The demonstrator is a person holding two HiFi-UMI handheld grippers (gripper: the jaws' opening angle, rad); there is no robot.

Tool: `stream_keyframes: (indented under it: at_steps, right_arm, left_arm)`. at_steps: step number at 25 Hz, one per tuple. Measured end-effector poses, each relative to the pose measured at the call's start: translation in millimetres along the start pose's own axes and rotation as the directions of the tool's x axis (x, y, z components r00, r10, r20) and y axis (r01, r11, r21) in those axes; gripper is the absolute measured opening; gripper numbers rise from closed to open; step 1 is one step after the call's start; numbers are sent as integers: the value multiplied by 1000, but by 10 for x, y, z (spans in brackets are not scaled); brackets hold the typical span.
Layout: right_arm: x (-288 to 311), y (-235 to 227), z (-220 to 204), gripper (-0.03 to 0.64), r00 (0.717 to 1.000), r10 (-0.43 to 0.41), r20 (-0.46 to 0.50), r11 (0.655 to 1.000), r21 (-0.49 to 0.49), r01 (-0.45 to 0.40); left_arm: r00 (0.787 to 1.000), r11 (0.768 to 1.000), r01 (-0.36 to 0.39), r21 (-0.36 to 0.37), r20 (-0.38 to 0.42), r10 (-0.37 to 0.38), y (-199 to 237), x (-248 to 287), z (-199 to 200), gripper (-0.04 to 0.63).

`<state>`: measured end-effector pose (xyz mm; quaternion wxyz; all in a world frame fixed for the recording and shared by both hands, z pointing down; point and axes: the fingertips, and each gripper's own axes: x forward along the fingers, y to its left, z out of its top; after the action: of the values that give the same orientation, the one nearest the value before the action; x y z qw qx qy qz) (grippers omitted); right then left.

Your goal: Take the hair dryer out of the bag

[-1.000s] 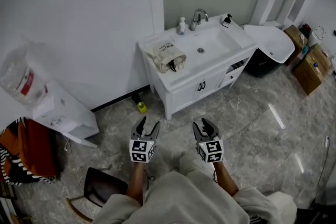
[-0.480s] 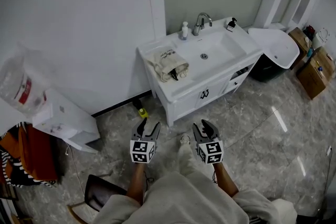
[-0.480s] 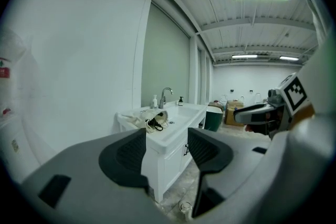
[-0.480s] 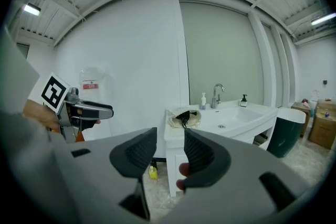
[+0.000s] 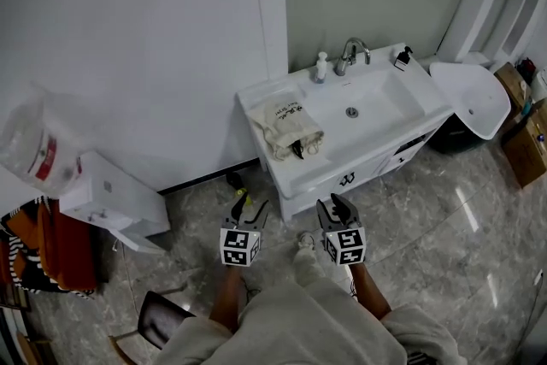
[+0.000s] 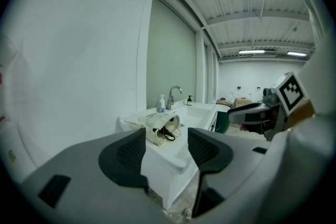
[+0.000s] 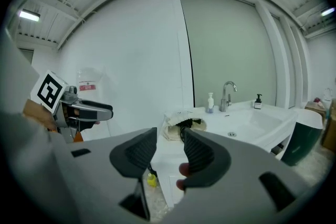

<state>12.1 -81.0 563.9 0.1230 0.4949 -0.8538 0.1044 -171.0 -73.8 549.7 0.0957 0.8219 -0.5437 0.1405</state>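
Left gripper and right gripper were both empty, jaws apart, near the washstand. Nothing was done yet: the hair dryer lay in the bag on its top, only a dark part showing.

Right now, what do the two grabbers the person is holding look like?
The left gripper and right gripper each have two curved, dark, ribbed jaws, a grey body, and a white cube with black square markers. The person wears a pale top with sleeves.
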Motion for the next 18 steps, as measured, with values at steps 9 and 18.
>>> stream_keyframes:
  at_steps: [9,18]
  right_arm:
    - [996,-452,326,149,996,88,-27,996,-19,-89]
    - [1706,-957,541,149,991,128,-50,991,-30,-130]
  left_arm:
    - [999,1000,-20,21,-40,21,252,952,274,239]
    - [993,987,40,158,-116,-22,198,1894,407,241]
